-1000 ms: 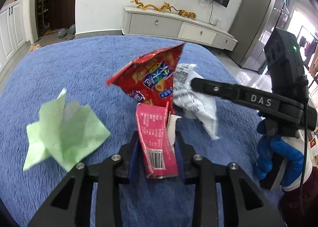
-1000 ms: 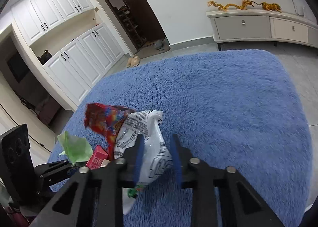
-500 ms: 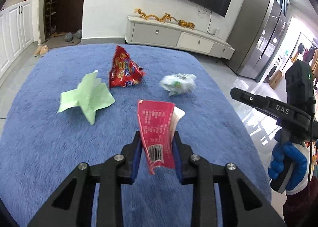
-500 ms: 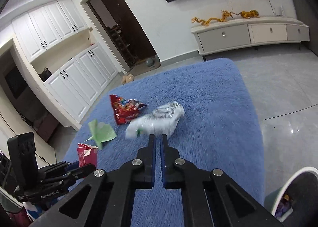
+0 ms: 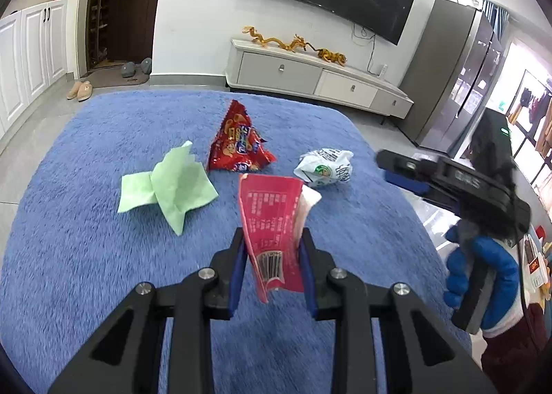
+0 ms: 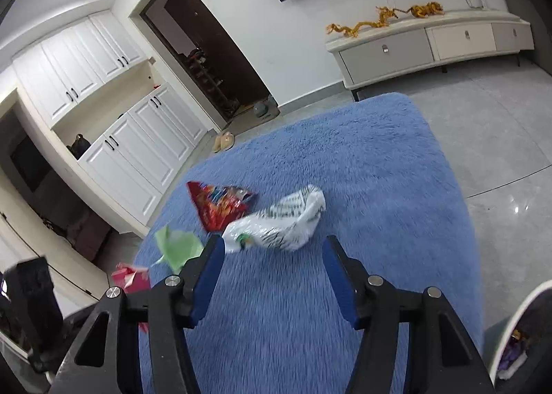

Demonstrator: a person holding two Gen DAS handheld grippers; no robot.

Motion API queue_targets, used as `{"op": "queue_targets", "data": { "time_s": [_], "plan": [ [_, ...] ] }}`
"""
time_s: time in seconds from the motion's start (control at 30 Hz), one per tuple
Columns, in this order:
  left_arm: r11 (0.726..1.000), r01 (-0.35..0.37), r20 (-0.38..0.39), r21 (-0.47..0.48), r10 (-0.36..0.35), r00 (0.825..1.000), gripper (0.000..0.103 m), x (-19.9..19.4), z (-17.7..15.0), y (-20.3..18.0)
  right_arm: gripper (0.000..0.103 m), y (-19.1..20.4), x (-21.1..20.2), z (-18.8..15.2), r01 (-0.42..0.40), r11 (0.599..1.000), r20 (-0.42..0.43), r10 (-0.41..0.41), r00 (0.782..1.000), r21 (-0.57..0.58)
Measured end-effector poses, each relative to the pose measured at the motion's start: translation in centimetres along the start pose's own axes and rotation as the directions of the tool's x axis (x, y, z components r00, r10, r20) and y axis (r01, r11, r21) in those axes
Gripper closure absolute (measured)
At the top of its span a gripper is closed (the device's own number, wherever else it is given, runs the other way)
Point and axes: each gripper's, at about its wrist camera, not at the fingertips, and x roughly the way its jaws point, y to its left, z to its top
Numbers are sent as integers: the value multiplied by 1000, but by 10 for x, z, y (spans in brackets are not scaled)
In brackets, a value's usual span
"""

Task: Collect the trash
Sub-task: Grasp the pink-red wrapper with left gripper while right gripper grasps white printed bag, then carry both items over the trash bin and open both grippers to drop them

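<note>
Left tool (image 5: 272, 256): closed on the pink carton (image 5: 276, 232), its blue pads pressing both flat sides; the carton stands upright between them, barcode end lowest, lifted clear of the blue rug (image 5: 86, 256).
Right tool (image 6: 272, 266): jaws have just been opening and now stand wide apart with nothing between them; the white plastic bag (image 6: 279, 221) lies on the rug just beyond the tips, apart from both pads.
White plastic bag: crumpled, printed with dark lettering and a green mark, just right of the red snack packet (image 5: 238, 145) as the left wrist view shows it.
Red snack packet: on the rug, peaked like a tent, the landmark in the middle of the litter.
Green paper (image 5: 169, 187): crumpled sheet lying left of the red snack packet and a little nearer the camera, close to but apart from it.
Pink carton's place: nearer than the red snack packet, in the air in front of it.
Person's gloved hand (image 5: 479, 273): blue glove wrapped round the right tool's handle, far right of the red snack packet.
Bin (image 6: 521, 335): white rim at the lower right edge of the right wrist view, off the rug, well apart from the red snack packet.
</note>
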Motion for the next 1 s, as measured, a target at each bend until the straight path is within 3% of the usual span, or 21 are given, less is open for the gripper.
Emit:
{"op": "queue_targets", "data": {
  "time_s": [0.2,0.23,0.3,0.37,0.57,0.77,1.0],
  "plan": [
    [1000,-1,-19,-12,1,1000,76,20,5,11,46,-16,57,13,6,996,-48,-2,999,85],
    [1000,-3,-22,-12,2,1000,76,21,5,12,49,-17,65,11,-2,995,-62,8,998,96],
    [1000,-5,-24,-14,5,1000,76,23,5,14,68,-17,72,6,-17,996,-77,24,997,93],
    [1000,-7,-23,-19,7,1000,76,21,4,15,76,-13,70,0,-27,997,-77,33,997,71],
    [999,4,-3,-40,-4,1000,76,1,-3,13,81,0,29,-16,-64,997,-60,66,996,42],
    [1000,13,56,-9,-12,998,76,-44,-8,-8,82,8,-42,-35,-88,994,22,87,996,59],
    [998,29,119,48,-35,992,76,-90,-9,-46,82,15,-139,-45,-32,999,149,30,988,14]
  ]
}}
